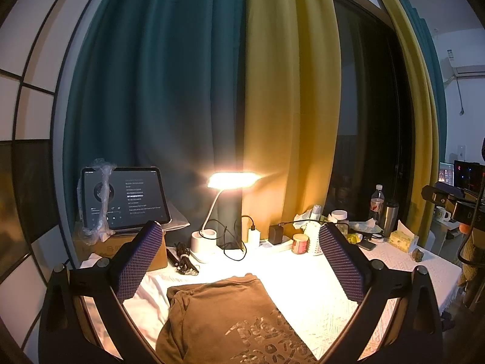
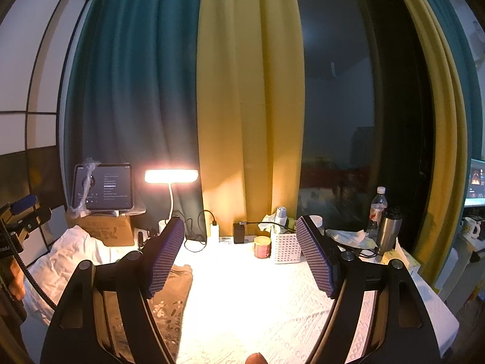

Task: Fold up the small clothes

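A brown garment (image 1: 230, 318) with a pale print lies folded on the white tablecloth (image 1: 303, 282), low in the left wrist view. My left gripper (image 1: 238, 257) is open and empty, held above it with the garment showing between its purple pads (image 1: 139, 261). My right gripper (image 2: 242, 254) is open and empty, over the bare cloth to the right of the garment (image 2: 172, 297), whose edge shows beside its left finger. The other gripper's body shows at the left edge of the right wrist view (image 2: 18, 227).
A lit desk lamp (image 1: 233, 180), a tablet (image 1: 127, 197) on a cardboard box, chargers with cables (image 1: 230, 236), a tin (image 2: 262, 247), a white basket (image 2: 286, 247), a water bottle (image 2: 377, 209) and a steel flask (image 2: 389, 232) line the table's back. White bedding (image 2: 63, 254) lies left.
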Demonstrator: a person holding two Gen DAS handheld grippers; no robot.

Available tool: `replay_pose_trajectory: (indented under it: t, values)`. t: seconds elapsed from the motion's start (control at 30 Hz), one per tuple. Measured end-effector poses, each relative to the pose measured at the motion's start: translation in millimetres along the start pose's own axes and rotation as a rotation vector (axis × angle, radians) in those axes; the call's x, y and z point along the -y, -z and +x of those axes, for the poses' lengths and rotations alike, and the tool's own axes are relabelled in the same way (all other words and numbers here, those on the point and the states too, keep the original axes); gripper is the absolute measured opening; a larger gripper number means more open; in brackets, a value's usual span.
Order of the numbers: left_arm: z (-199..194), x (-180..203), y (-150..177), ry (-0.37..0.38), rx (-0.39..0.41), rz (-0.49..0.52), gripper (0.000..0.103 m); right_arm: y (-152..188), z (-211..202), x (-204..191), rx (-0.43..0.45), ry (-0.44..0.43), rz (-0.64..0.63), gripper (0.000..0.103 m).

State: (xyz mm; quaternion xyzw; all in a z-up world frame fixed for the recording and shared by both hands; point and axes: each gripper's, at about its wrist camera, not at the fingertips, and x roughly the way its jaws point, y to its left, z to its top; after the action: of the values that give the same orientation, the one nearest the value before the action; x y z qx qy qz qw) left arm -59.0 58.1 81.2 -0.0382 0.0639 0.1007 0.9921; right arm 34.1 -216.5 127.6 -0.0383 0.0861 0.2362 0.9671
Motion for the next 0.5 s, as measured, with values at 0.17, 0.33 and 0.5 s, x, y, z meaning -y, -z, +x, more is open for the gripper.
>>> replay_pose_trajectory:
  t: [0.17, 0.33, 0.5]
  values:
    - [-0.1, 0.1, 0.1, 0.000, -0.001, 0.000, 0.102, 0.0, 0.0, 0.2, -0.001, 0.000, -0.001, 0.079]
    - [-0.4, 0.6, 0.2, -0.001, 0.000, 0.000, 0.102, 0.2, 0.0, 0.2, -0.001, 0.000, -0.001, 0.079]
    - [-0.4, 0.9, 0.3, -0.001, -0.001, 0.002, 0.102, 0.6, -1.0, 0.9, -0.003, 0.001, 0.001, 0.079]
